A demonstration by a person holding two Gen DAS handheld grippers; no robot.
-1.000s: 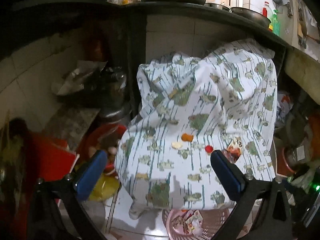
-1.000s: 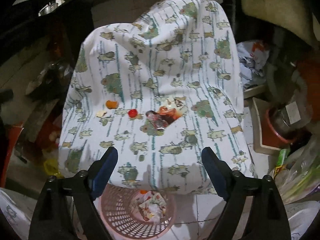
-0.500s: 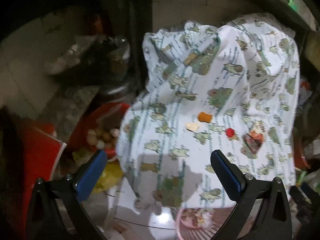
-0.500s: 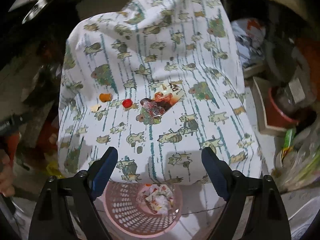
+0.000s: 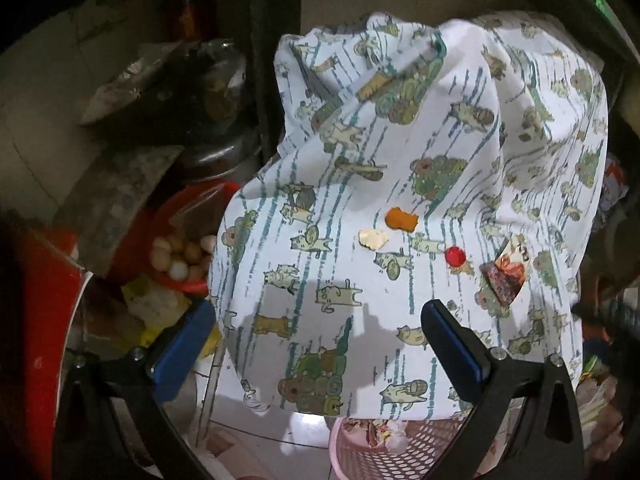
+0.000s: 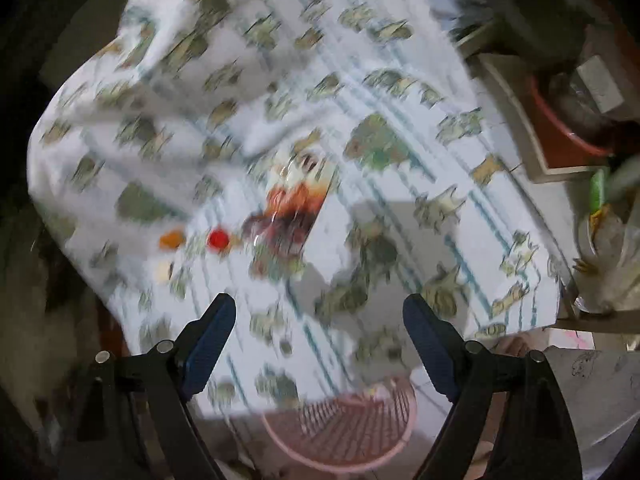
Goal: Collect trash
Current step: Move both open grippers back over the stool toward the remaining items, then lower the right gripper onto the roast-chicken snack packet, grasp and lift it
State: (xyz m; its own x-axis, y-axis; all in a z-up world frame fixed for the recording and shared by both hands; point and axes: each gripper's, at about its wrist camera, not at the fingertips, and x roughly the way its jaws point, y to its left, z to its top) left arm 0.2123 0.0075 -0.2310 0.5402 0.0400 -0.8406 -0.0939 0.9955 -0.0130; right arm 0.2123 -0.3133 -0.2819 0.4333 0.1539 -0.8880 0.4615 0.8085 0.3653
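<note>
A white cloth with animal prints [image 5: 420, 168] covers a raised surface. On it lie an orange scrap [image 5: 401, 219], a pale scrap [image 5: 373, 237], a red cap [image 5: 455, 256] and a crumpled dark-red wrapper [image 5: 505, 272]. The right wrist view is blurred but shows the wrapper [image 6: 292, 212], red cap [image 6: 218, 239] and orange scrap [image 6: 172, 238]. A pink mesh basket [image 5: 384, 448] with wrappers sits on the floor below the cloth's front edge; it also shows in the right wrist view [image 6: 340, 428]. My left gripper [image 5: 316, 356] and right gripper [image 6: 316, 344] are open and empty above the cloth's front.
Left of the cloth are a red bowl with pale round things [image 5: 176, 256], a red panel [image 5: 36, 320], a grey slab [image 5: 116, 196] and dark bags. Right of it are a red tub in a white tray [image 6: 560, 132] and plastic bags [image 6: 608, 248].
Both grippers have moved closer to and lower over the cloth. The right view has swung fast and is now blurred, with the wrapper nearer its centre. Both stay open.
</note>
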